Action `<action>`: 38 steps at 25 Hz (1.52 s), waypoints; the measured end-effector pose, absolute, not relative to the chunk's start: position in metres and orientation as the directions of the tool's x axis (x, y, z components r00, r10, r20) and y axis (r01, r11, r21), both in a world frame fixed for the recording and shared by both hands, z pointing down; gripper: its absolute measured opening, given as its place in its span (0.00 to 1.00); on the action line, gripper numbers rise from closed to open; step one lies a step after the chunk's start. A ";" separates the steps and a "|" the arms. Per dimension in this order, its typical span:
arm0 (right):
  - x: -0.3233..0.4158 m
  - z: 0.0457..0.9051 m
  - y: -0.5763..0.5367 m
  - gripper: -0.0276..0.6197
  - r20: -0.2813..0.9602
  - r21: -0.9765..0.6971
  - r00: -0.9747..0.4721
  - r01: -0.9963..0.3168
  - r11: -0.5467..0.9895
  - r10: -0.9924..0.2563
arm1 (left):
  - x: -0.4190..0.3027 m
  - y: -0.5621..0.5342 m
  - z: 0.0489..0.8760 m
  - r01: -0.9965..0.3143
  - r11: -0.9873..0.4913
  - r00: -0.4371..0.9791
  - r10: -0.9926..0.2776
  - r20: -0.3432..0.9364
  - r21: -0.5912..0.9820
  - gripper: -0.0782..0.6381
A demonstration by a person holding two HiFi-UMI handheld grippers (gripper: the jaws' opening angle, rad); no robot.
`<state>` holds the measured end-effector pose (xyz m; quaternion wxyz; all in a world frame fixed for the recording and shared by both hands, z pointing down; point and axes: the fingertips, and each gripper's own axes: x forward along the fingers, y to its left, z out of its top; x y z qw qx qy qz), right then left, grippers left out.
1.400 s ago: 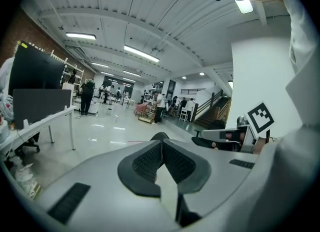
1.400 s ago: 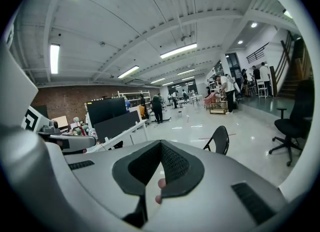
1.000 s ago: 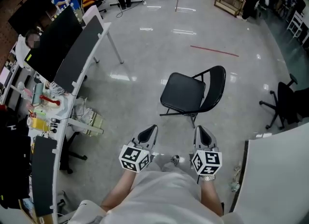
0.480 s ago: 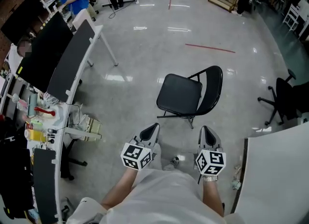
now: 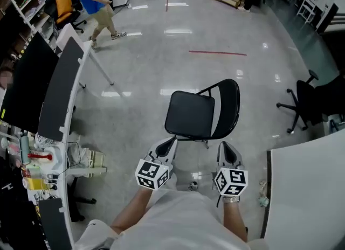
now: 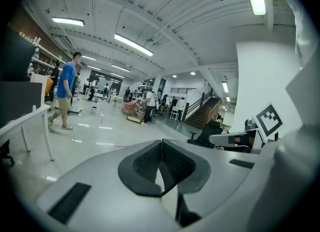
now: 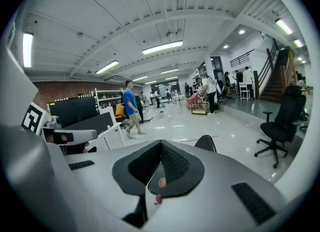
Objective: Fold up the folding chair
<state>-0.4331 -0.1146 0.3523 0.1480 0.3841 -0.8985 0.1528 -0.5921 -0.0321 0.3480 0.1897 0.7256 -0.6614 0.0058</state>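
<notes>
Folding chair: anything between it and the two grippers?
Nothing visible. The folding chair stands open directly ahead of the left gripper and right gripper, both shut and empty, with only bare floor between. The desk and office chair stand off to the sides.

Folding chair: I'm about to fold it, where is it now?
Head view, centre: the folding chair stands open on the floor just beyond the left gripper and right gripper.

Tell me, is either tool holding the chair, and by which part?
Nothing is held. The left tool and right tool are both shut and empty; the black metal folding chair stands unfolded ahead of them.
</notes>
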 end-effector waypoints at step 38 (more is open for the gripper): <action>-0.475 0.391 -0.220 0.05 0.478 -0.167 -0.531 -0.837 0.521 -0.700 | -0.642 -0.158 0.375 -0.951 -0.174 0.256 -0.905 0.340 0.255 0.13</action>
